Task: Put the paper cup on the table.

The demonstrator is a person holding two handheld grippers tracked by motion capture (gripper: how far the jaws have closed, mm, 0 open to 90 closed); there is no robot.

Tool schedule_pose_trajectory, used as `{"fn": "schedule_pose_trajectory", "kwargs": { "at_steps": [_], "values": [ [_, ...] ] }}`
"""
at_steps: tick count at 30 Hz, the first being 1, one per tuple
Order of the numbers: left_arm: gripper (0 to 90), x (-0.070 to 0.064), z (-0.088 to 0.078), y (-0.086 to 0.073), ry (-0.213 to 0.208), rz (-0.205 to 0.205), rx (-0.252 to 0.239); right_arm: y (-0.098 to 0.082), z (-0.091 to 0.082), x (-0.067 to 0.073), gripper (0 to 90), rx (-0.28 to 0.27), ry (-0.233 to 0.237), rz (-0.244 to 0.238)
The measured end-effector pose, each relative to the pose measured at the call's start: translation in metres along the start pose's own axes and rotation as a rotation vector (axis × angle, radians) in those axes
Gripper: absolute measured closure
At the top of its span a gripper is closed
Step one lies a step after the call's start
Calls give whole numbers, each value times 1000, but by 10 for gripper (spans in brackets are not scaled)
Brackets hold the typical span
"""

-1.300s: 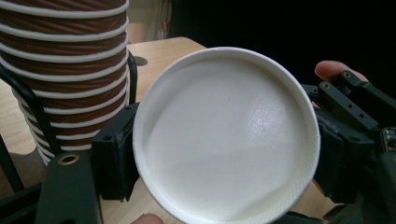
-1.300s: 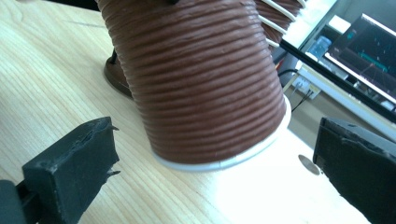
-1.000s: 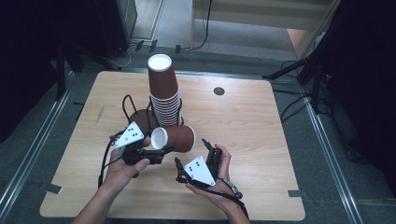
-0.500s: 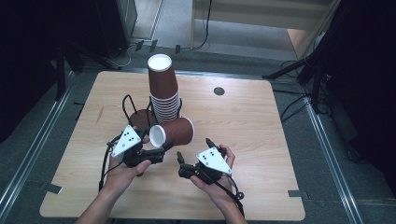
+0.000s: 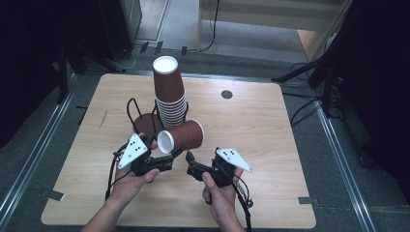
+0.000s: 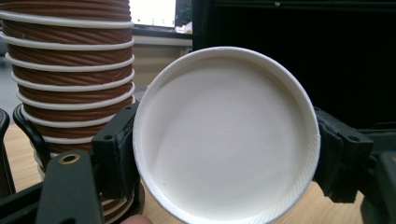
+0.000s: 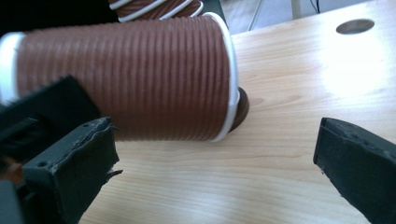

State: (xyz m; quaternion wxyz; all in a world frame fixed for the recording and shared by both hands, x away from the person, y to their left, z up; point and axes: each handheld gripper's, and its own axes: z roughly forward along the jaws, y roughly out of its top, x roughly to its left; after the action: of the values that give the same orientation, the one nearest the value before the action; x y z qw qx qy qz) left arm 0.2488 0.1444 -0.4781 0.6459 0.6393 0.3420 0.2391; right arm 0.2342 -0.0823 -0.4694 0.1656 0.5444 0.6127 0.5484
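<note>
While the left gripper's (image 5: 170,155) fingers (image 6: 116,149) clamp the white rim of a brown ribbed paper cup (image 5: 181,136) held sideways above the wooden table (image 5: 270,145), the right gripper's (image 5: 189,162) fingers (image 7: 79,158) stand apart just beside it; a tall stack of matching cups (image 5: 170,99) rises behind.

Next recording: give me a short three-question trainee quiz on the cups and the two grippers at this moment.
1. True or false: the left gripper is shut on the brown paper cup lying on its side.
2. The right gripper is: A) shut on the cup; B) open with nothing between its jaws; C) shut on the stack.
3. What stands behind the held cup, on the wooden table?

Key
1. True: its jaws clamp the cup at its white bottom end.
2. B.
3. A tall stack of upside-down brown cups in a black wire holder.
</note>
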Motion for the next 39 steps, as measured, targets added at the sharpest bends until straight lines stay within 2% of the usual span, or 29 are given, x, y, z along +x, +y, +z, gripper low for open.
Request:
{"fn": "schedule_pose_trajectory", "kwargs": {
  "at_steps": [3, 9, 14, 17, 20, 21, 23, 25, 28, 30, 31, 36, 39],
  "values": [
    [233, 0, 1, -2, 5, -1, -8, 3, -3, 3, 0, -3, 2, 59],
    [234, -5, 3, -5, -11, -13, -40, 7, -6, -5, 0, -9, 24, 176],
    [234, -9, 6, -8, -17, -16, -63, 10, -7, -10, 0, -7, 68, 287],
    [234, -11, 8, -10, -17, -10, -66, 13, -8, -13, 0, -3, 89, 368],
    [233, -13, 9, -11, -20, -18, -78, 16, -7, -19, 0, 58, 168, 521],
    [234, -13, 10, -11, -21, -24, -85, 17, -7, -21, 0, 62, 171, 554],
    [234, -14, 11, -11, -21, -24, -90, 19, -8, -24, 0, 58, 165, 594],
    [234, -15, 12, -11, -25, -28, -90, 21, -7, -28, 0, 63, 172, 654],
    [234, -16, 14, -12, -27, -15, -91, 22, -5, -31, 0, 75, 181, 724],
    [234, -17, 16, -14, -25, -12, -95, 23, -3, -30, 0, 70, 209, 746],
    [234, -17, 16, -14, -25, -13, -97, 23, -1, -28, 0, 77, 205, 762],
    [234, -18, 18, -17, -24, 3, -101, 21, 3, -22, 0, 93, 198, 875],
    [235, -19, 18, -18, -27, 15, -101, 20, 6, -22, 0, 104, 219, 965]
  ]
}}
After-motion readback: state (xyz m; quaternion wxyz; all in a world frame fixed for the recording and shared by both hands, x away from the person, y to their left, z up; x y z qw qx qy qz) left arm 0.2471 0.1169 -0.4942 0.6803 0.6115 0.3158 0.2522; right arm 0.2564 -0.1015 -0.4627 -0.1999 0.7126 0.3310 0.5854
